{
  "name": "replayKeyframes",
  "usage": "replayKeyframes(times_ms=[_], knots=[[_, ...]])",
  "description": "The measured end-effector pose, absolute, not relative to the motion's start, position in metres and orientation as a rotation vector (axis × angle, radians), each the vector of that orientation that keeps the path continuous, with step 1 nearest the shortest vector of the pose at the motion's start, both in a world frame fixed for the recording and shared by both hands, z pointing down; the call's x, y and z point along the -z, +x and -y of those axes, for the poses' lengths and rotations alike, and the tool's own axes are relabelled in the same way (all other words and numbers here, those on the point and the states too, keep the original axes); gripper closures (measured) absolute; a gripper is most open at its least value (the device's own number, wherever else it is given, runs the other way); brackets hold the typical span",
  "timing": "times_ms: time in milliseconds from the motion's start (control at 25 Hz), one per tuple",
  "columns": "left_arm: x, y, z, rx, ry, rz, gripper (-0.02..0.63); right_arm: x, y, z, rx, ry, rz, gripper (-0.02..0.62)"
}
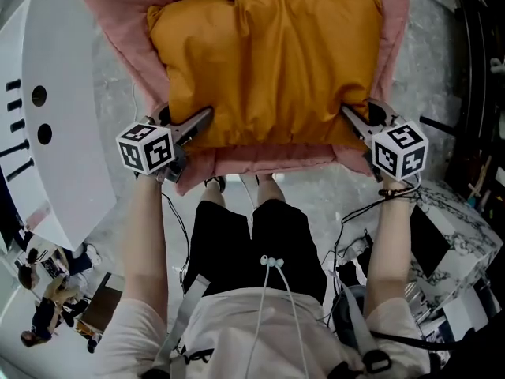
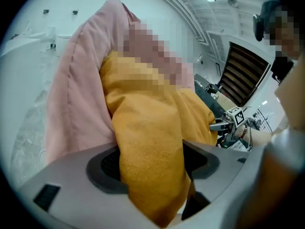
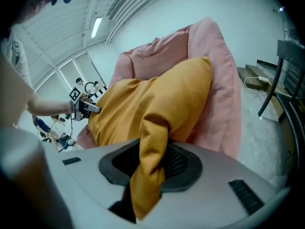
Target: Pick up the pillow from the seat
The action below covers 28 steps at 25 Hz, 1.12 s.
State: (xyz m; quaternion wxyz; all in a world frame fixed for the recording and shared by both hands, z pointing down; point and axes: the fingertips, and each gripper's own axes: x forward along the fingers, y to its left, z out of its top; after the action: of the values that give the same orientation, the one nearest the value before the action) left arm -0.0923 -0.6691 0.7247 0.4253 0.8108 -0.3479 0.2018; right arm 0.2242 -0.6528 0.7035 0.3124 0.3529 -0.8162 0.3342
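Observation:
An orange pillow [image 1: 268,61] lies on the pink padded seat [image 1: 260,158], filling most of it. My left gripper [image 1: 201,121] bites the pillow's near left corner, and in the left gripper view orange fabric [image 2: 152,142] fills the gap between the jaws of the left gripper [image 2: 152,168]. My right gripper [image 1: 351,117] holds the near right corner. In the right gripper view a fold of the pillow [image 3: 152,109] is pinched between the jaws of the right gripper [image 3: 150,163] and hangs below them. Each gripper also shows far off in the other's view.
A white panel with dark holes [image 1: 55,133] stands close on the left of the seat. A marble-patterned block [image 1: 458,227] and black chair frames [image 1: 473,54] crowd the right side. The person's legs [image 1: 252,235] stand just before the seat's front edge.

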Motion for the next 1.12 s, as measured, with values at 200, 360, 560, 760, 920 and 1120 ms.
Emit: replayKeyframes(times_ms=[200, 360, 560, 760, 920, 1120], knots=[[-0.677, -0.083, 0.653, -0.383, 2.023, 0.869, 0.299, -0.648, 0.235, 0.633, -0.787, 1.013, 2.204, 0.474], [-0.618, -0.072, 0.636, -0.286, 2.088, 0.869, 0.314, -0.592, 0.247, 0.620, -0.701, 1.108, 2.250, 0.477], [-0.518, -0.075, 0.638, -0.193, 2.262, 0.946, 0.327, -0.497, 0.246, 0.613, -0.564, 1.202, 2.374, 0.477], [-0.388, -0.081, 0.641, -0.058, 2.508, 1.029, 0.327, -0.385, 0.240, 0.606, -0.379, 1.285, 2.519, 0.477], [-0.285, -0.096, 0.624, 0.080, 2.701, 1.074, 0.327, -0.287, 0.223, 0.590, -0.110, 1.295, 2.619, 0.475], [-0.193, -0.106, 0.601, 0.277, 2.869, 1.167, 0.327, -0.186, 0.212, 0.576, 0.226, 1.291, 2.668, 0.468]])
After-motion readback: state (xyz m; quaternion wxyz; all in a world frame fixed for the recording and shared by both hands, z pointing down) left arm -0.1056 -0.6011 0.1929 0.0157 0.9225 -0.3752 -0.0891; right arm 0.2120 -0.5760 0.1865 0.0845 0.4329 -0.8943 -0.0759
